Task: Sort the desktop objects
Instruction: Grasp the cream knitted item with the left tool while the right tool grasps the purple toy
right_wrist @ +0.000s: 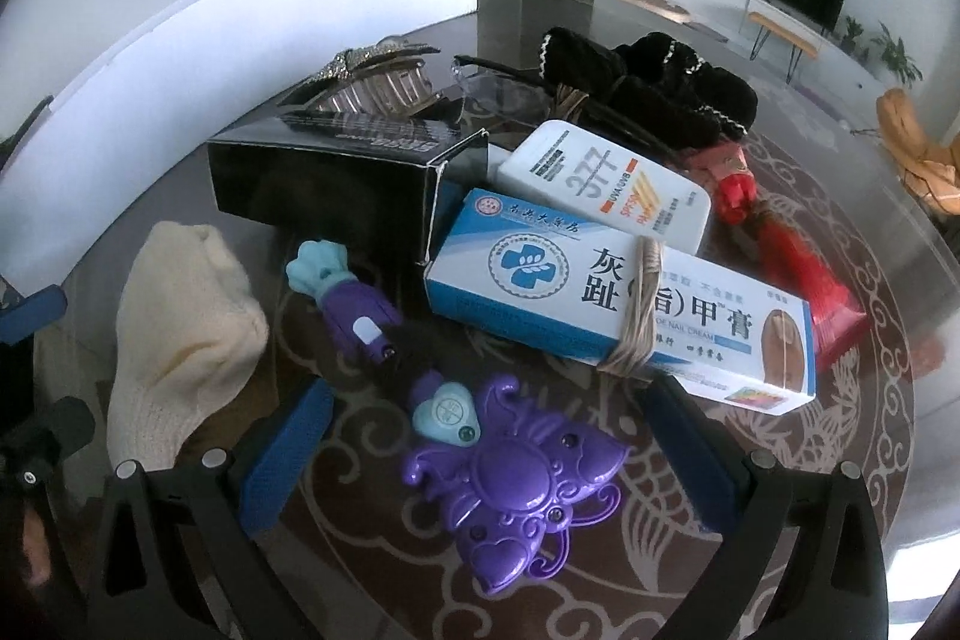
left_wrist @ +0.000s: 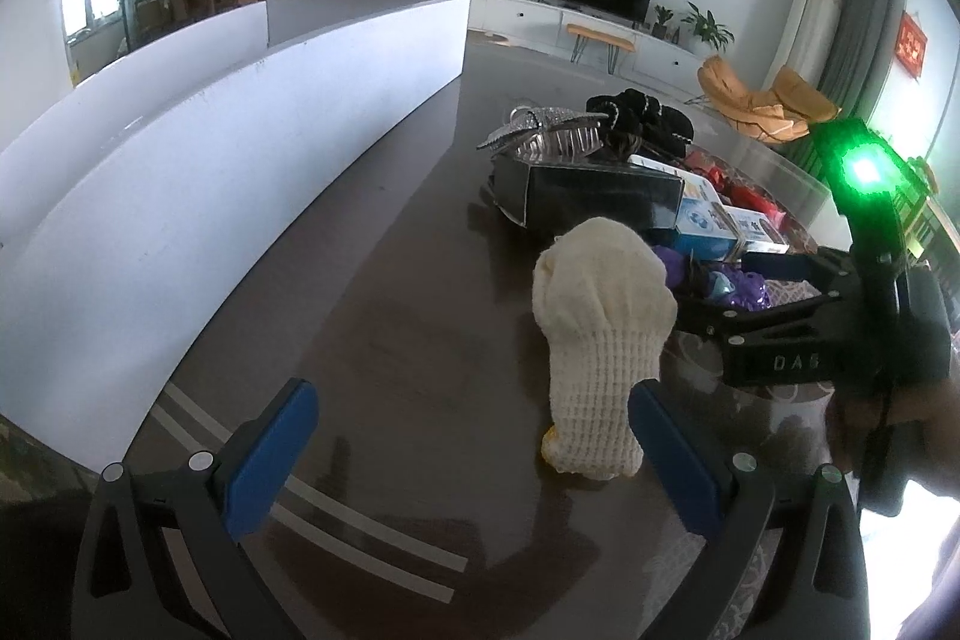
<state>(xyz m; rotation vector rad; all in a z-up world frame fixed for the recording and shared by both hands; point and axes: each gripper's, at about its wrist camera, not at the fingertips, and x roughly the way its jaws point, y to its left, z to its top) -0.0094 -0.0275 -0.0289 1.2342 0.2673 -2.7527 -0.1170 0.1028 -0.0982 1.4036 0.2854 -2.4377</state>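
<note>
A cream knitted glove [left_wrist: 594, 334] lies on the dark table, its cuff just beside my left gripper's right finger. My left gripper [left_wrist: 474, 454] is open and empty. In the right wrist view the glove [right_wrist: 180, 340] lies at the left. My right gripper [right_wrist: 480, 454] is open over a purple butterfly toy [right_wrist: 516, 484], which lies between its fingers. Behind it lie a purple toy wand [right_wrist: 354, 310], a blue-white nail cream box [right_wrist: 606, 304], a white tube [right_wrist: 606, 178], a black box [right_wrist: 336, 172], a red packet [right_wrist: 792, 268], a glittery hair claw [right_wrist: 372, 82], glasses [right_wrist: 498, 88] and black knitwear [right_wrist: 660, 88]. The right gripper's body [left_wrist: 798, 334] shows in the left view.
A long white partition [left_wrist: 198, 172] runs along the table's left side. A patterned mat [right_wrist: 840, 430] lies under the pile. The table's curved edge [right_wrist: 936, 280] is at the right. Living room furniture stands beyond.
</note>
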